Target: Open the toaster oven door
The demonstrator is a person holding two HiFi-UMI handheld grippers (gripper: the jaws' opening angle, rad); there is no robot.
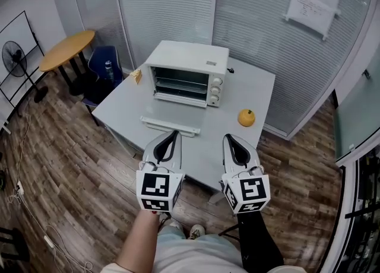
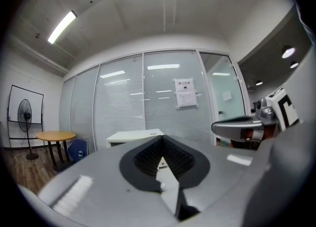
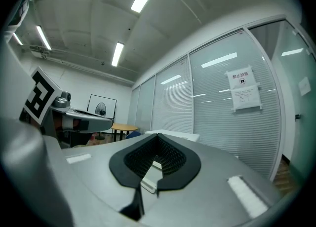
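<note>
In the head view, the boxy white toaster oven (image 1: pixel 189 59) sits at the far half of the grey rectangular table (image 1: pixel 252 91), at 12 o'clock from both grippers. Its long axis runs 9 to 3 o'clock and its front faces 6 o'clock. Its glass door (image 1: pixel 172 113) lies folded down flat towards the person, the white bar handle (image 1: pixel 170 124) nearest them. The open cavity shows a wire rack (image 1: pixel 179 83), and the knobs (image 1: pixel 215 91) line the right of the front. A round orange fruit (image 1: pixel 246 117) lies at 4 o'clock from the oven. The left gripper (image 1: pixel 174 133) and right gripper (image 1: pixel 228 137) hover over the table's near edge. In the left gripper view, the left gripper (image 2: pixel 160 139) is clenched on nothing, with the oven (image 2: pixel 133 136) beyond. In the right gripper view, the right gripper (image 3: pixel 157 137) is likewise clenched and empty.
</note>
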